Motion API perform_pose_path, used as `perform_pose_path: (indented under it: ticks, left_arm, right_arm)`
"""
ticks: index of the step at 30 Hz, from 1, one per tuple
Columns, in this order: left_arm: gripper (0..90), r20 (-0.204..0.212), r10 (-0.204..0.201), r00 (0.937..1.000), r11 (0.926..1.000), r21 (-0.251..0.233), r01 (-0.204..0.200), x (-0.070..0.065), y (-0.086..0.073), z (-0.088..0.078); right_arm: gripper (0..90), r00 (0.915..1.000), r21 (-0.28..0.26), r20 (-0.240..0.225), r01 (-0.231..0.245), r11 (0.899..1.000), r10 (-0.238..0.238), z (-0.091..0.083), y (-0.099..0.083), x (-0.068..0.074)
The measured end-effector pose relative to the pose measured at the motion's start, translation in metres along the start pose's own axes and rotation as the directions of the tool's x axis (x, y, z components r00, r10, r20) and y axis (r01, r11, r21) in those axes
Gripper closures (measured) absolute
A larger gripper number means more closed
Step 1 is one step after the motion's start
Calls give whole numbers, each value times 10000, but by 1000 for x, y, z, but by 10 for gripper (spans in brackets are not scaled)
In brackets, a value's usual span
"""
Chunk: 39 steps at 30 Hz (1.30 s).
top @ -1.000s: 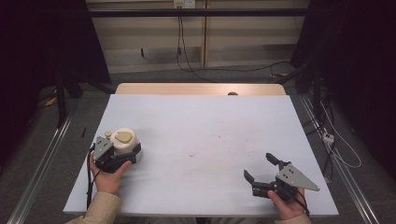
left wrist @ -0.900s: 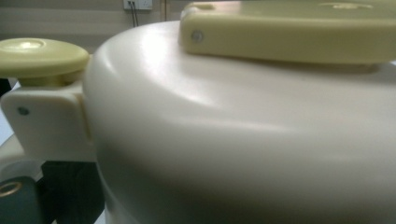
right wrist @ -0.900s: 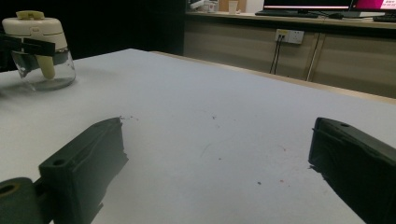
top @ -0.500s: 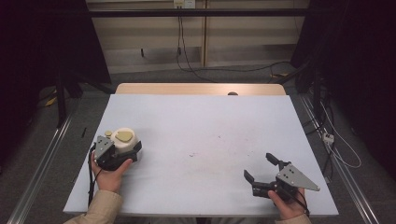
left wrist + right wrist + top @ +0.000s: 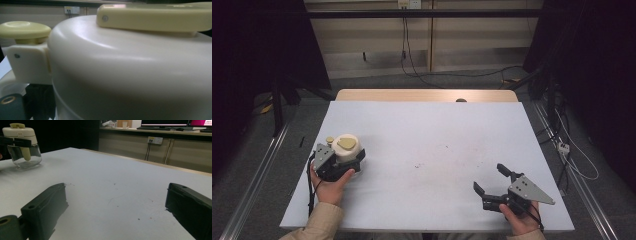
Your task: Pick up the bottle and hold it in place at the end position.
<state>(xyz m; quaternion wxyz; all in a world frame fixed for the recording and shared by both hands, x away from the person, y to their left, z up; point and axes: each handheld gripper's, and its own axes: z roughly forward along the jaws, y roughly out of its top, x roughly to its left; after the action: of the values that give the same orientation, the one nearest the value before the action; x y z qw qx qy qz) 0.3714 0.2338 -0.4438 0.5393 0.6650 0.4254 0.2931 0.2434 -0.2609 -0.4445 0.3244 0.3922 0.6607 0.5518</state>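
Observation:
A small jar (image 5: 346, 148) with a cream lid, a yellowish lid flap and a knob stands at the table's near left. In the right gripper view the jar (image 5: 22, 143) has a clear glass base and stands upright. My left gripper (image 5: 349, 156) is shut on the jar's lid, with a black jaw on either side of it. The left gripper view is pressed close against the cream lid (image 5: 125, 70). At the near right, my right gripper (image 5: 489, 177) rests low over the table, open, with nothing between its jaws (image 5: 117, 205).
The white table top (image 5: 432, 135) has a few faint specks near its middle. A wooden strip (image 5: 412, 95) runs along the far edge, with a small dark object (image 5: 460, 100) on it. Cables lie on the floor beyond and to the right.

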Motion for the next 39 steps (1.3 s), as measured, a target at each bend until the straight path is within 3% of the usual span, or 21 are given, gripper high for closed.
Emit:
perform_pose_path:
  ticks: [12, 25, 39]
  left_arm:
    - [62, 651, 151, 9978, 9998, -135, -142, -10, 9, 6]
    - [62, 1463, 208, 9890, 9996, -231, -176, -23, 22, 17]
    - [62, 1911, 182, 9814, 9998, -118, -162, -37, 29, 33]
  right_arm:
    - [32, 10000, -18, -32, -21, 10000, 21, 1, 0, 0]
    - [32, 10000, -12, -20, 48, 10000, -48, 1, 1, 1]
    - [30, 10000, -5, -34, 12, 10000, -12, 2, 0, 0]
